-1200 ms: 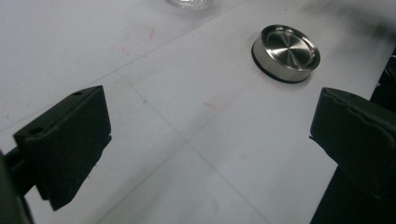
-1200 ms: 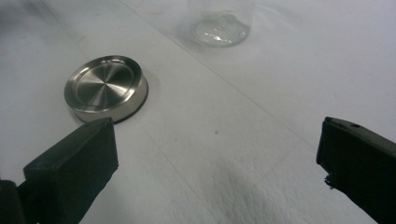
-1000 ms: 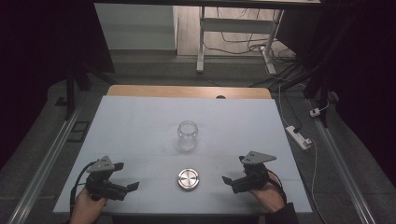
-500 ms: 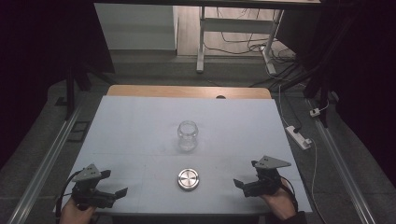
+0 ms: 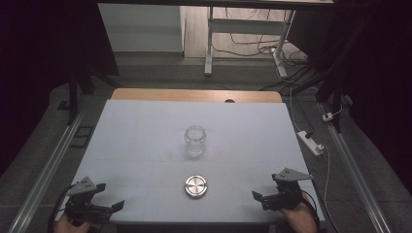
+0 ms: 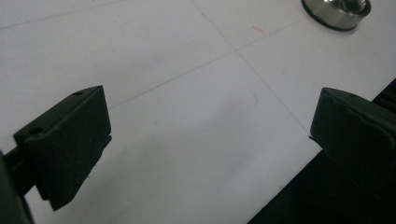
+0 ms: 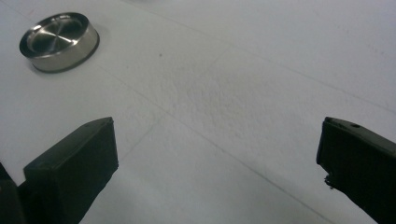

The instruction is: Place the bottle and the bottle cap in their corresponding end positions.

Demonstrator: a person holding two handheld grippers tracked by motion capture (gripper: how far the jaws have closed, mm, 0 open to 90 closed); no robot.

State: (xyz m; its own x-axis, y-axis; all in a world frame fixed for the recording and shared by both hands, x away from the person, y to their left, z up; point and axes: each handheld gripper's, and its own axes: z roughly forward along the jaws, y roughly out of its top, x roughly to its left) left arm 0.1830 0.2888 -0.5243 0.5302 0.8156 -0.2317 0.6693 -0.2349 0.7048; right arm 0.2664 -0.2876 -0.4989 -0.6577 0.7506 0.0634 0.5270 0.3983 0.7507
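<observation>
Both our grippers have drawn back to the table's (image 5: 145, 126) near corners: left gripper (image 5: 114, 208), right gripper (image 5: 257, 197), jaws spread wide, holding nothing. Between them lies a metal lid (image 5: 196, 186); behind it stands a lidless glass jar (image 5: 195, 141).

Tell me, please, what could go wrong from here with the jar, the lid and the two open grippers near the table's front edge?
1. The glass jar stands open and free in mid-table; a sideways nudge could tip or roll it.
2. The metal lid is low and flat, so fingers may slip off its rim or skid it along the table.
3. The left gripper and the right gripper sit by the front edge; a dragged lid could fall off.
</observation>
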